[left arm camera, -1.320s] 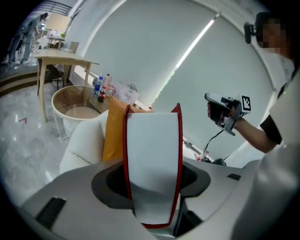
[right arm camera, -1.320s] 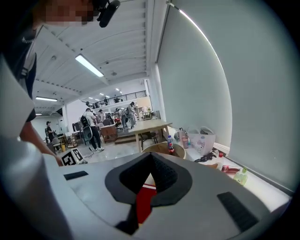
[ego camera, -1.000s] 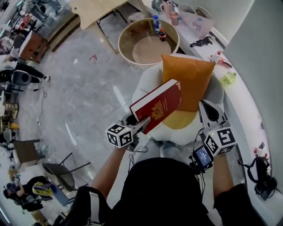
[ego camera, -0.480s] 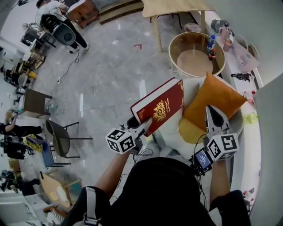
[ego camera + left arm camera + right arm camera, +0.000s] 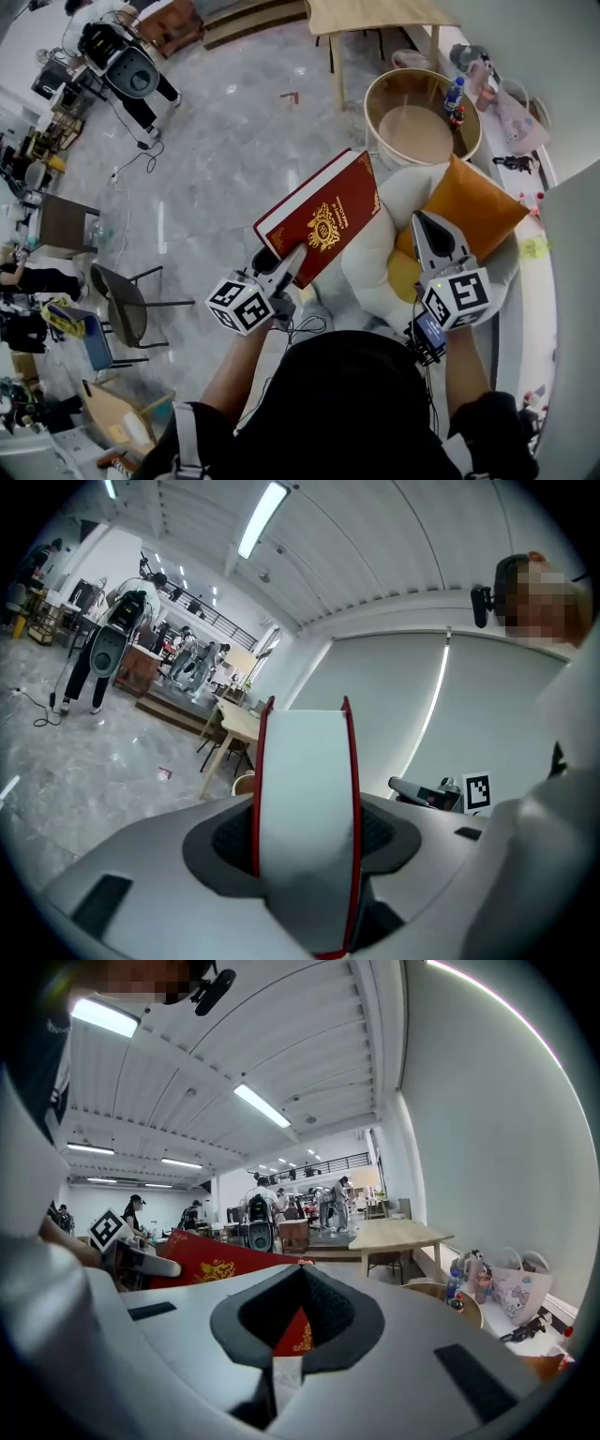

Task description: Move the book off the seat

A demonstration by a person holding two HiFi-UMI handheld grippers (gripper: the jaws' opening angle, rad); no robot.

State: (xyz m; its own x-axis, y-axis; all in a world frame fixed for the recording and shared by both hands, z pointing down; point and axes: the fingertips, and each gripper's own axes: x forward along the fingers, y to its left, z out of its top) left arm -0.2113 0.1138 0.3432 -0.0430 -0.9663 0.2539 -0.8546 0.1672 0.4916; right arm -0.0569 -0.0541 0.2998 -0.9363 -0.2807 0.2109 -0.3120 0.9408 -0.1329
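book point(image 5: 319, 216): glossy red cover, gilt emblem, matt white paper edge. floor point(image 5: 216, 141): polished grey stone, reflective. cushion point(image 5: 473, 211): orange cloth, smooth. seat point(image 5: 370, 267): white, probably fuzzy cloth.
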